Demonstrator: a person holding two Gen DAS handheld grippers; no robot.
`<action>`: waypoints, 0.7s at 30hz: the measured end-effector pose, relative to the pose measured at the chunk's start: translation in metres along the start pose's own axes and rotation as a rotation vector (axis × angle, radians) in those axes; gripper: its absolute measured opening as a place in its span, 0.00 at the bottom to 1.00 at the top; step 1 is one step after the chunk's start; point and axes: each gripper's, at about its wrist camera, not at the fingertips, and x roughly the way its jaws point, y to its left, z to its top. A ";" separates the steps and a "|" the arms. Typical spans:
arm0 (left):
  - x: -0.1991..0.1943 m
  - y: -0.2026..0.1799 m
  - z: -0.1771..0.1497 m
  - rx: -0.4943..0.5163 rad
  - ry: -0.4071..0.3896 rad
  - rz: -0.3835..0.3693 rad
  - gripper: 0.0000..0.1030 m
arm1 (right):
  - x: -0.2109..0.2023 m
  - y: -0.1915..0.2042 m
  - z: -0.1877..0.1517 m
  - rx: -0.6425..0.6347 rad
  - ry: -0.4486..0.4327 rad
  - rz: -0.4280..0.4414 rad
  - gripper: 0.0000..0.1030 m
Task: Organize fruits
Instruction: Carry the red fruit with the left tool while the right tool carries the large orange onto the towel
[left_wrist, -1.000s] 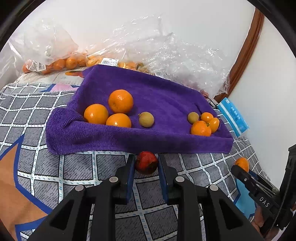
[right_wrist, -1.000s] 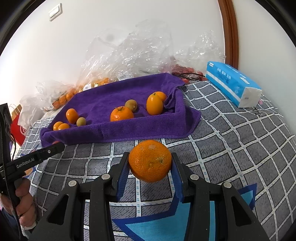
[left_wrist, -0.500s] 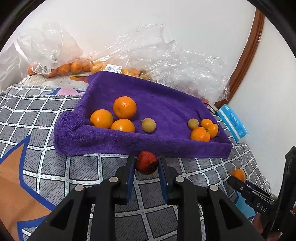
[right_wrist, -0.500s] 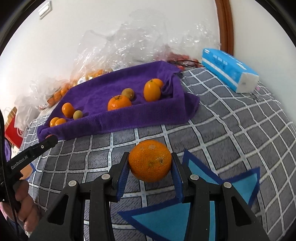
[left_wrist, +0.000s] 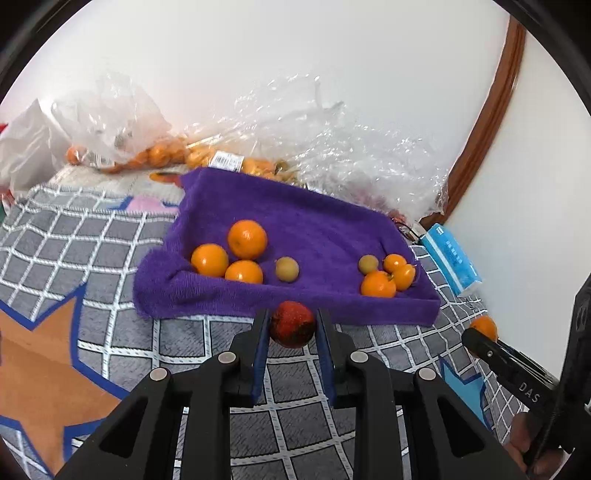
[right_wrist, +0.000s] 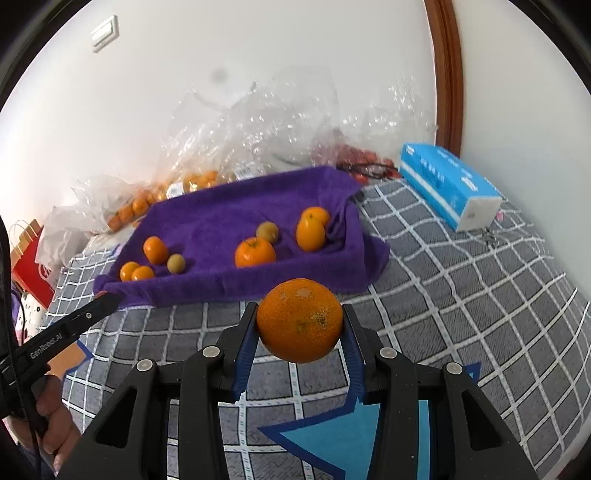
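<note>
The left hand-held gripper (left_wrist: 291, 325) clenches a red fruit (left_wrist: 292, 324), the right hand-held gripper (right_wrist: 299, 321) an orange (right_wrist: 300, 319), both before the purple towel (left_wrist: 295, 221).

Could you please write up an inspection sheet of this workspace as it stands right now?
Surface: grey checked cover with blue and orange star shapes.
Job's things: purple towel holding three oranges, two small greenish-brown fruits and three small orange fruits.
Clutter: clear plastic bags with more fruit along the wall; blue tissue pack; red paper bag.
Grippers: left gripper shut on a red fruit; right gripper shut on a large orange.
Cables: a dark cable beside a hand.
Surroundings: white wall, wall switch, brown wooden frame.
</note>
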 end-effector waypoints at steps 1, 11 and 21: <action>-0.002 -0.001 0.001 0.003 0.001 0.006 0.23 | -0.001 0.001 0.001 -0.004 -0.005 -0.002 0.41; -0.009 -0.008 0.020 0.031 0.006 0.029 0.23 | -0.004 0.001 0.012 0.006 -0.022 -0.012 0.41; -0.013 -0.005 0.036 0.025 -0.013 0.031 0.23 | 0.004 0.012 0.032 -0.042 -0.044 -0.027 0.41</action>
